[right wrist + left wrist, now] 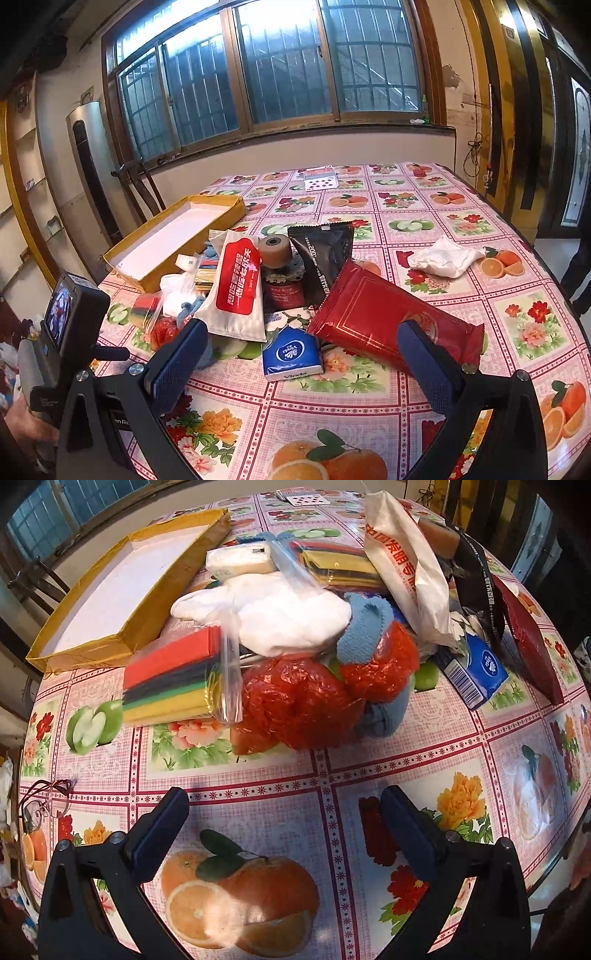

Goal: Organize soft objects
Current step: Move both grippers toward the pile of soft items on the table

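Left wrist: blue cloth [364,627] half-buried

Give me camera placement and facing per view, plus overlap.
Left wrist: on the left gripper, low over the table, facing the pile and yellow box; both fingers show, spread.
Right wrist: on the right gripper, higher, facing the pile and window; spread fingers, the left gripper's camera and a hand show.
Shared: box, blue tissue pack, red packet.

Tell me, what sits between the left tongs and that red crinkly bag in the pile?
Nothing: in the left wrist view only bare fruit-print tablecloth lies between the open left tongs and the red plastic bag.
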Tool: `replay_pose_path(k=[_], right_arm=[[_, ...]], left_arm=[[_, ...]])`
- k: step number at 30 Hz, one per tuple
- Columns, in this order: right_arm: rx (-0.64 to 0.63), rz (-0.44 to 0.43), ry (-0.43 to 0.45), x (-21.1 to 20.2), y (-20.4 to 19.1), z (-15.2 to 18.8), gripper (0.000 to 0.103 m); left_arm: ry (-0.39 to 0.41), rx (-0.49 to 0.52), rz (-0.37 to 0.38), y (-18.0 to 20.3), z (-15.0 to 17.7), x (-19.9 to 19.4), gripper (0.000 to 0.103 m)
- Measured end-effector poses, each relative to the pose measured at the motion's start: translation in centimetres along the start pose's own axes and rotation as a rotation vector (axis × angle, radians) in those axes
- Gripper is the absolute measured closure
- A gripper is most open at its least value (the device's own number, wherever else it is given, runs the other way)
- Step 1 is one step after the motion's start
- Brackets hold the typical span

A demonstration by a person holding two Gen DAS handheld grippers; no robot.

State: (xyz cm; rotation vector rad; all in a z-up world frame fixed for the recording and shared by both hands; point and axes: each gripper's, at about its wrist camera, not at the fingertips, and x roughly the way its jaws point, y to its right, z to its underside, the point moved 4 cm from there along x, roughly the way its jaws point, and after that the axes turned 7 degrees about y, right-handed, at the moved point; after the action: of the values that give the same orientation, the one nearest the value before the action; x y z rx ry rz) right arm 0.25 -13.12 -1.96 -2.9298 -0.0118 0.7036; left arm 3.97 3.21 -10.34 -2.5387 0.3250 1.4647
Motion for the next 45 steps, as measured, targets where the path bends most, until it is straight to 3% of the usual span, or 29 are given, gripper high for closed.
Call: replay_pose_path(k=[7,9,13,17,20,23,26,31,36,45], right_arm=[[-0.003,-0.007,0.003,0.0,-0.2,-0.1,0.0],[-0.003,-0.011,0.004,-0.1,-0.4,-0.1,0.0],[-0.001,-0.016,0.005,-0.1,-0.4,0.0,0.0],[-0.002,-0.026,0.003,0.1,-0.6,-0.1,0.0],[-0.019,-0.021,0.002,0.3,-1.0,-0.1,0.0],[-0.033,-0.011,-0.004,0.5,-1.1,0.1,0.0],[-0.05,-0.02,-0.022,1.0,-1.1,0.3,0.0],[-0.089,-0.063,-0.082,2.0,-2.2,1.2,0.0],[-0.159,-0.125,-0.156,3.3,-5.2,2.4,0.0],[-0.207,-0.11,-0.242,6.5,-7.9,4.2,0.004]], left_arm=[[-0.002,0.0,-0.026,-1.5,0.0,-0.1,0.0],[0.024,0.006,-0.095,-1.9,-0.1,-0.5,0.0],[0.151,-0.028,-0.097,-2.7,-0.1,-2.6,0.0],[0.347,0.096,-0.106,-2.1,0.6,-5.6,0.0],[0.283,0.045,-0.034,-3.1,-0.2,-4.8,0.0],[0.253,0.002,-0.077,-3.5,-0.1,-4.6,0.0],[0.221,-0.066,-0.036,-3.8,-0.5,-4.2,0.0],[0.248,-0.152,-0.026,-4.8,-2.0,-4.2,0.0],[0.225,-0.193,-0.025,-5.5,-3.7,-2.5,0.0],[0.216,-0.142,0.008,-5.2,-3.2,-2.1,0.0]])
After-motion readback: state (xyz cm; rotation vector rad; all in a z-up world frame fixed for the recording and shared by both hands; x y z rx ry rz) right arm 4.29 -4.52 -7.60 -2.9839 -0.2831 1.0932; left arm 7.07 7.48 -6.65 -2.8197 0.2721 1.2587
